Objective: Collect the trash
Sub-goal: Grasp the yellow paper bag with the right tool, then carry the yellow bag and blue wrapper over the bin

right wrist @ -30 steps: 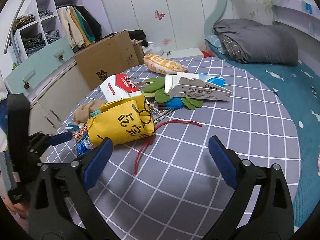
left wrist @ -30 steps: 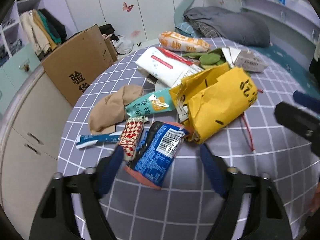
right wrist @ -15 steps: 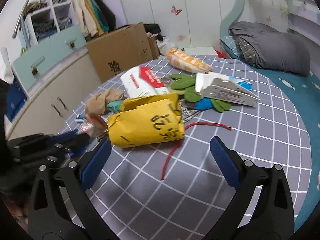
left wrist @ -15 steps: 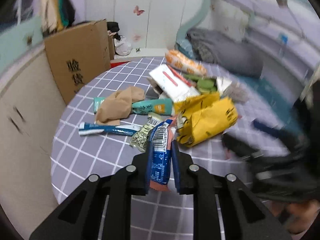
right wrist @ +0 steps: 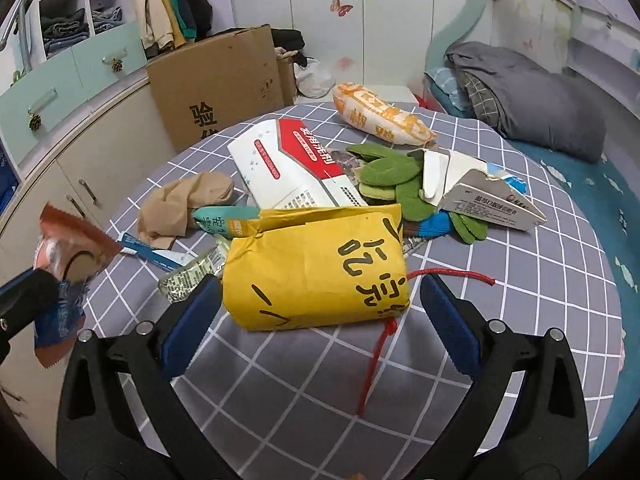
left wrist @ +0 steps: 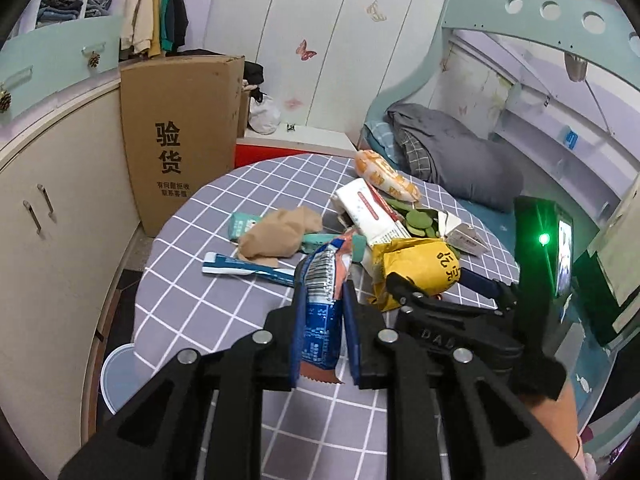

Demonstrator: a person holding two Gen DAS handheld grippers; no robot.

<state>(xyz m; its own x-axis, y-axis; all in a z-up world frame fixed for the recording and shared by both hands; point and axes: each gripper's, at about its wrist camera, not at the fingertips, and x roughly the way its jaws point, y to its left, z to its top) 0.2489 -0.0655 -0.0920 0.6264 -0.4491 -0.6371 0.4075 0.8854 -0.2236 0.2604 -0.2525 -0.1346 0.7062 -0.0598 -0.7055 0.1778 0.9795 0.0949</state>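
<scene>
A blue snack wrapper is clamped between the closed jaws of the left gripper and is held clear of the checked surface, its torn orange end hanging below the jaws. One cardboard box is seen beyond those jaws to the left; its contents cannot be told. One pale blue bin is seen low to the left of the jaws, beside the surface, and its inside is hidden.

The jaws of the right gripper are spread wide and nothing is held in them. One yellow paper bag lies just ahead of them, between the two pads, lying on the surface. One red cord runs under the bag towards the right-hand jaw. Farther ahead, one white pack, one orange bag, one beige stocking and one torn carton are counted
</scene>
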